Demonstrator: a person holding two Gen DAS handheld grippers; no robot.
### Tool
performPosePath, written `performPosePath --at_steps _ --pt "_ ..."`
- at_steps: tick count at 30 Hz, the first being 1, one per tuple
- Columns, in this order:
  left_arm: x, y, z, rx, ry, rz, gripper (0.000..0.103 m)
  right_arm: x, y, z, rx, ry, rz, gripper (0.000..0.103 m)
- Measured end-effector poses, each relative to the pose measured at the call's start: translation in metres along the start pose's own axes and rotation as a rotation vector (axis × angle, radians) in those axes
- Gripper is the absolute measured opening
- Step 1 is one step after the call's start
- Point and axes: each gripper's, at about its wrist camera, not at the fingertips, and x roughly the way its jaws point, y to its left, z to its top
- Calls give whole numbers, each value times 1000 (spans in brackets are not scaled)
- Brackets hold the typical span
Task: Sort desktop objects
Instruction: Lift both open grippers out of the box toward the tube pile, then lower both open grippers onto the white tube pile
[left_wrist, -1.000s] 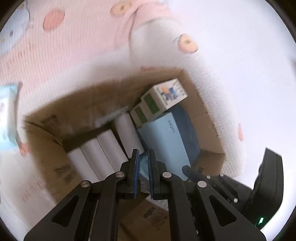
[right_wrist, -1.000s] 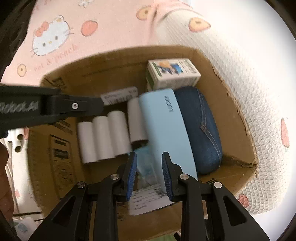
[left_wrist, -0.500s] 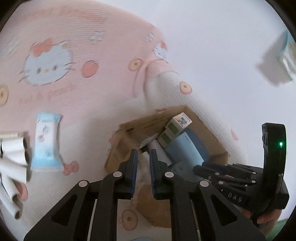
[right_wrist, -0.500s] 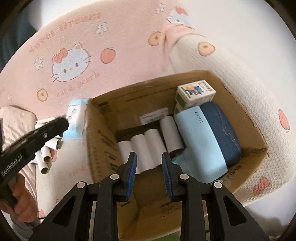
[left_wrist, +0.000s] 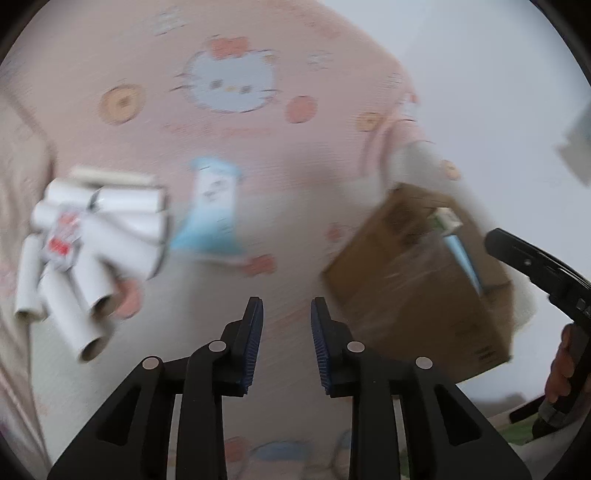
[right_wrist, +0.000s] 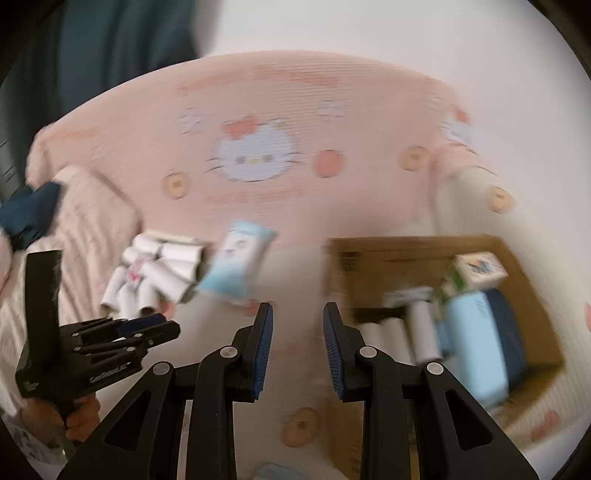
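My left gripper (left_wrist: 286, 328) is open and empty above the pink blanket. My right gripper (right_wrist: 298, 334) is open and empty too. A pile of white paper rolls (left_wrist: 88, 251) lies at the left; it also shows in the right wrist view (right_wrist: 155, 273). A light blue tissue pack (left_wrist: 210, 214) lies beside the rolls, also seen in the right wrist view (right_wrist: 238, 266). The brown cardboard box (left_wrist: 417, 291) stands at the right. In the right wrist view the box (right_wrist: 373, 254) holds white rolls (right_wrist: 406, 332), a light blue case (right_wrist: 472, 347), a dark blue case (right_wrist: 508, 332) and a small carton (right_wrist: 478, 273).
The pink Hello Kitty blanket (right_wrist: 258, 155) covers the surface. A white textured blanket (right_wrist: 480, 206) lies behind the box. A dark blue cloth (right_wrist: 31, 214) sits at the far left. The left gripper's body (right_wrist: 92, 354) shows at lower left in the right wrist view.
Both grippers have pulled back from over the box and swung left toward the rolls and tissue pack. The left gripper's jaws have opened wider. The views are blurred by motion.
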Motion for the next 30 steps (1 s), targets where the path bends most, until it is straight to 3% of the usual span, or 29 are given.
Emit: performPosePath --at_steps 3,7,11,14,19,23,26,30 --pt "-5 28 -2 -78 -8 19 34 17 26 -2 -80 7 74 24" --pt "-16 56 0 -178 -47 16 37 38 56 -7 -168 15 106 24" --pt "-27 73 2 -190 -87 66 42 61 70 -11 -181 21 159 24" --pt "-27 84 4 -211 -102 96 46 75 76 -13 -168 11 215 24" --pt "-19 106 7 -289 -102 80 50 99 89 -12 -132 -8 273 24" --pt "-8 114 10 -244 -86 173 52 129 97 -14 -74 20 348 24" --pt "-5 118 14 -215 -98 263 52 156 103 -13 -25 56 344 24" --pt "-5 134 23 -248 -119 268 52 190 107 -5 17 93 347 24"
